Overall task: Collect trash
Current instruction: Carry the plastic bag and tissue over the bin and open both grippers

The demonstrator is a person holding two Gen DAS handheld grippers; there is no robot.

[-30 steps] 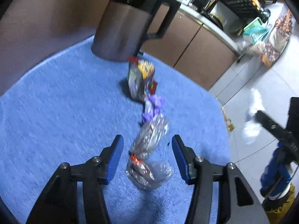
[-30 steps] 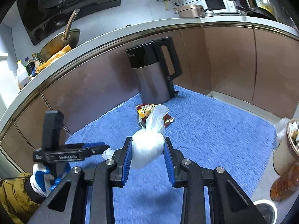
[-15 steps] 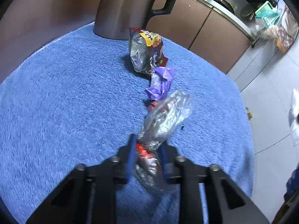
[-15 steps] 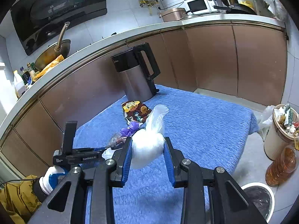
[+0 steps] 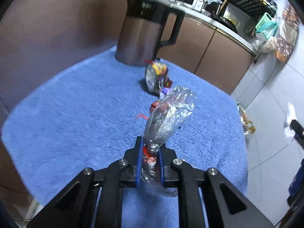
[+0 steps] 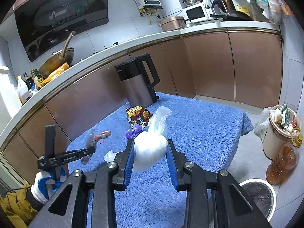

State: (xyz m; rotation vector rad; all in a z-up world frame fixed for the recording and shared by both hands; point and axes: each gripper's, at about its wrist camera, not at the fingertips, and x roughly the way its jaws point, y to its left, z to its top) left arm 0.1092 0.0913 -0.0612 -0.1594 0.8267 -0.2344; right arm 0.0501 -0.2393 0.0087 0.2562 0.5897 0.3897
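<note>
On the blue towel [image 5: 79, 117], the biggest change from a second ago sits with the left gripper [image 5: 150, 158]: its jaws stood wide on either side of the clear wrapper [image 5: 168, 119] then, and now they are closing with the wrapper's knotted neck pinched between the blue pads, its crinkled end poking up toward 12 o'clock, clear of the towel. The right gripper [image 6: 150, 157] is as before, clamped on the white plastic bag [image 6: 150, 148], whose loose top sticks up at 12 o'clock.

The towel covers a low table beside brown cabinets [image 6: 209, 66]. A dark kettle [image 6: 138, 83] stands at the towel's far edge, at about 11 o'clock from the white bag. Just in front of it lies a snack packet [image 6: 138, 115], then a small purple wrapper [image 6: 133, 133], both untouched. At 3 o'clock, on the tiled floor, a full bin [image 6: 279, 131] stands beside an amber bottle [image 6: 281, 165], with a lined white bin [image 6: 260, 195] at 4 o'clock.
</note>
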